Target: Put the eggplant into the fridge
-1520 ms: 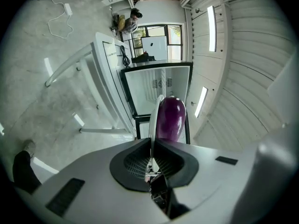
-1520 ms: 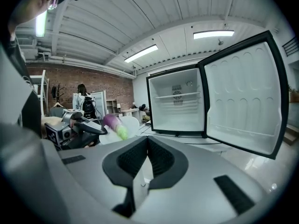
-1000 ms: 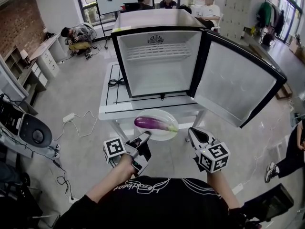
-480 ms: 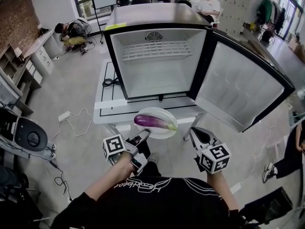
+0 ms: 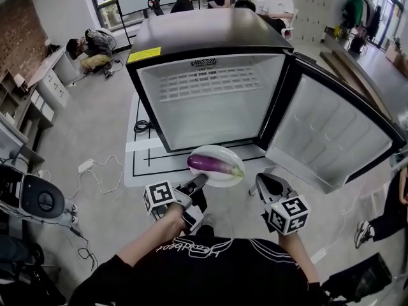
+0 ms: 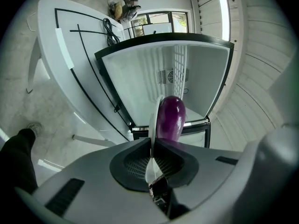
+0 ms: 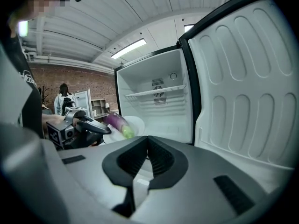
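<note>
Left claw (image 5: 200,181) pinches plate (image 5: 214,151) rim bearing eggplant (image 5: 213,164); right claw (image 5: 261,178) closed, empty, facing open fridge (image 5: 210,34)

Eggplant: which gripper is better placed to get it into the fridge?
Left. The left gripper is clamped on the plate with the eggplant lying on it, facing the open fridge. The right gripper is shut on nothing, beside the door.

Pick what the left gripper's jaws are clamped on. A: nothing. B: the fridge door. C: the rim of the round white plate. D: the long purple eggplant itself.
C: the left gripper pinches the thin rim of the round white plate, which carries the long purple eggplant.
</note>
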`<state>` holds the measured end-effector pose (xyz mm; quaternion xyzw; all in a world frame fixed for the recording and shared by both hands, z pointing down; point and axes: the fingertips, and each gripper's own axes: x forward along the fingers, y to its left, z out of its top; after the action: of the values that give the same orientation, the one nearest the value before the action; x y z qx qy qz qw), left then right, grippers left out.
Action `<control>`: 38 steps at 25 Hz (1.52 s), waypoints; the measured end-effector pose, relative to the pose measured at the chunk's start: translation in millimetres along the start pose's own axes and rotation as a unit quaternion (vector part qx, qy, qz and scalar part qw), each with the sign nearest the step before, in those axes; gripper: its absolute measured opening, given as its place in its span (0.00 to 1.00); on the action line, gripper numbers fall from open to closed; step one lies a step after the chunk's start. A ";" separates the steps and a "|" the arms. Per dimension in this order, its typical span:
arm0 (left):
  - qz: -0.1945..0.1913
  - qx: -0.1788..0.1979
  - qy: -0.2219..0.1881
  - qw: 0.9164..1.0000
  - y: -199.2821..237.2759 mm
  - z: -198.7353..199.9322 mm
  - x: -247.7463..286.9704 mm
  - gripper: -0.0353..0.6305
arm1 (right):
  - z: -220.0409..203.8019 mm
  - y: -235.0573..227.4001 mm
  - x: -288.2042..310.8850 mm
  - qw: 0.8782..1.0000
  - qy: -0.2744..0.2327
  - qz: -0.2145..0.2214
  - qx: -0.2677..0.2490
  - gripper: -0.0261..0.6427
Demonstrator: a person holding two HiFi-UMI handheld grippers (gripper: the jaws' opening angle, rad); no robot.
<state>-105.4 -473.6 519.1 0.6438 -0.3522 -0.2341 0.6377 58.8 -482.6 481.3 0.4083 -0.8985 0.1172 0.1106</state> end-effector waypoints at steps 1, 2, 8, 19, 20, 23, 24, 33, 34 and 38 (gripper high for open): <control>0.002 -0.001 0.003 1.000 0.4 5.0 4.7 0.09 | 1.4 -3.1 4.0 1.000 0.001 -0.001 0.002 0.05; 0.004 -0.002 0.006 1.000 1.1 9.4 9.4 0.09 | 2.6 -6.7 7.3 1.000 0.003 -0.004 0.005 0.05; 0.022 -0.003 0.024 0.999 3.8 25.8 44.1 0.09 | 11.5 -36.7 20.9 1.000 0.008 -0.022 0.020 0.05; 0.063 0.011 0.049 0.997 24.9 83.3 90.6 0.09 | 19.2 -51.1 78.0 0.999 0.030 -0.031 0.033 0.05; 0.064 0.008 0.049 0.997 26.6 85.6 95.0 0.09 | 18.2 -52.3 79.2 0.998 0.033 -0.032 0.034 0.05; 0.068 0.007 0.050 0.996 29.9 91.8 107.6 0.09 | 18.1 -56.4 81.4 0.998 0.036 -0.038 0.034 0.05; 0.069 0.010 0.052 0.996 30.5 94.9 111.2 0.09 | 18.9 -57.6 83.2 0.998 0.036 -0.040 0.034 0.05; 0.086 0.025 0.041 0.995 41.3 117.1 144.6 0.09 | 18.0 -59.9 97.3 0.998 0.044 -0.043 0.035 0.05; 0.087 0.025 0.038 0.995 42.3 119.9 148.9 0.09 | 17.0 -60.1 98.6 0.997 0.046 -0.043 0.035 0.05; 0.094 0.024 0.027 0.995 45.3 131.4 162.2 0.09 | 13.7 -60.9 103.3 0.997 0.053 -0.045 0.033 0.05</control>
<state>-106.9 -679.0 577.5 0.6292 -0.3991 -0.1473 0.6505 37.3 -598.7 506.0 0.4453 -0.8676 0.1630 0.1496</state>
